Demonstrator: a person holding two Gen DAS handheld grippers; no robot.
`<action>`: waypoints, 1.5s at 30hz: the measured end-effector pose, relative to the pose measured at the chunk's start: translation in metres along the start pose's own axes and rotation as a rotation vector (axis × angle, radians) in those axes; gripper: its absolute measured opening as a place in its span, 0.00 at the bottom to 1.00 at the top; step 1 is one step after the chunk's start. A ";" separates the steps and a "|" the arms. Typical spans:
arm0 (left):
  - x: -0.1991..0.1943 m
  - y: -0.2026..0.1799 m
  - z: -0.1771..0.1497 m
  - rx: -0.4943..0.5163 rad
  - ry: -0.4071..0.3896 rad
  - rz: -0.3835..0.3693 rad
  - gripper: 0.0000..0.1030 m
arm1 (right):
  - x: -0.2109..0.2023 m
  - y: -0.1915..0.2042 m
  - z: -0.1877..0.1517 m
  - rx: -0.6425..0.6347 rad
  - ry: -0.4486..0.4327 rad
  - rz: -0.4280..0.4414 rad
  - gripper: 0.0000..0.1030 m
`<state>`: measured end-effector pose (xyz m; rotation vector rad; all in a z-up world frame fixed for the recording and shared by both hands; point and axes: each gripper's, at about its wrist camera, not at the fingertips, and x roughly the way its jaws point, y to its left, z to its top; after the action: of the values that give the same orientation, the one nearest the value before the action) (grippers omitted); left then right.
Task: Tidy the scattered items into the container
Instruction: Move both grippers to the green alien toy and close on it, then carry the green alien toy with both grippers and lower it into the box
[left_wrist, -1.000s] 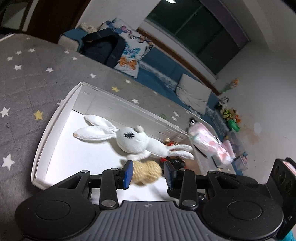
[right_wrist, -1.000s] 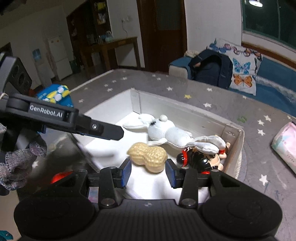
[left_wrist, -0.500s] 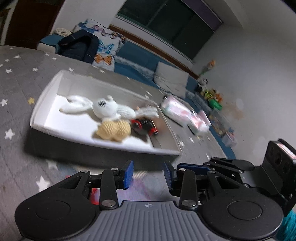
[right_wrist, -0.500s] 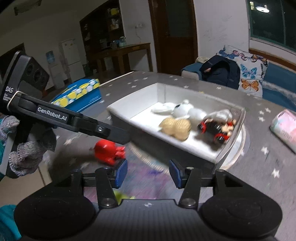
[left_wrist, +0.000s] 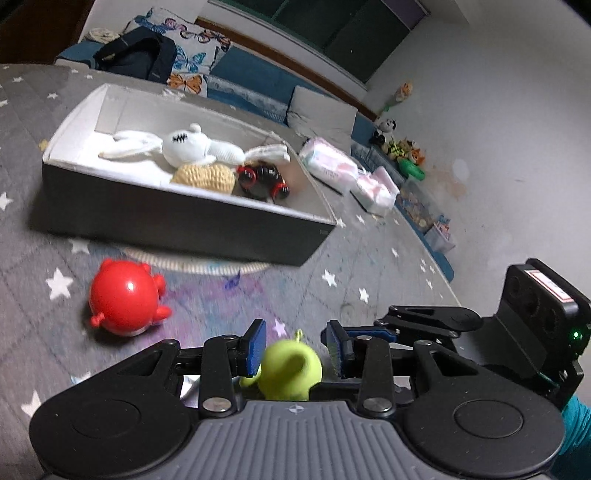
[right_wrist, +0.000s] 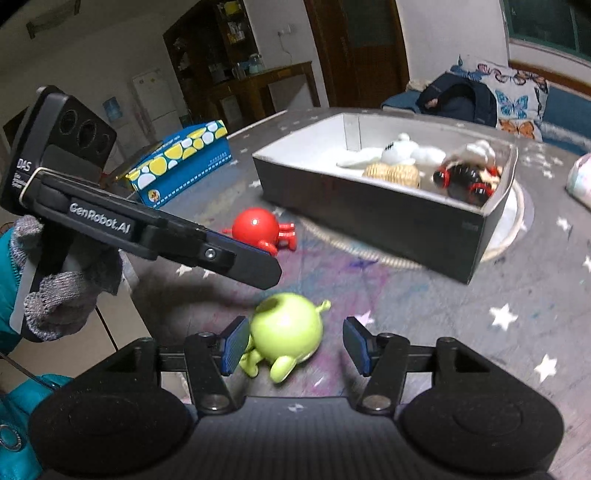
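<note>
A green round toy (right_wrist: 286, 334) lies on the starred mat between the open fingers of my right gripper (right_wrist: 295, 345); it also shows in the left wrist view (left_wrist: 290, 371), between the open fingers of my left gripper (left_wrist: 295, 341). Neither gripper grips it. A red round toy (left_wrist: 123, 302) lies on the mat to the left; in the right wrist view (right_wrist: 256, 229) it sits in front of the box. The dark box (left_wrist: 177, 221) (right_wrist: 373, 218) holds a white rabbit (left_wrist: 184, 146), a knitted peanut (left_wrist: 205, 177) and a black-and-red toy (left_wrist: 264, 181).
A blue and yellow carton (right_wrist: 181, 162) stands at the left. Pink tissue packs (left_wrist: 332, 166) lie beyond the box. A round woven mat (right_wrist: 513, 225) lies under the box. A sofa with cushions and a dark bag (left_wrist: 136, 55) runs behind.
Both grippers have pulled back from the box and dropped low to the mat. The green toy now lies between their open fingers, and the red toy has come into view.
</note>
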<state>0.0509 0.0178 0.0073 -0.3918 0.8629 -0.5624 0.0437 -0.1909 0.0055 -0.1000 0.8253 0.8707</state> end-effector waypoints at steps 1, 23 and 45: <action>0.001 0.000 -0.002 -0.002 0.006 0.001 0.37 | 0.002 0.000 -0.002 0.002 0.005 0.002 0.56; 0.008 0.006 -0.005 -0.016 0.050 -0.009 0.37 | 0.012 0.002 -0.004 0.030 0.013 0.017 0.46; 0.039 -0.001 0.125 0.005 -0.115 -0.054 0.37 | 0.000 -0.060 0.103 -0.021 -0.144 -0.135 0.46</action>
<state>0.1701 0.0057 0.0589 -0.4399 0.7426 -0.5861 0.1477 -0.1899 0.0625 -0.1090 0.6673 0.7507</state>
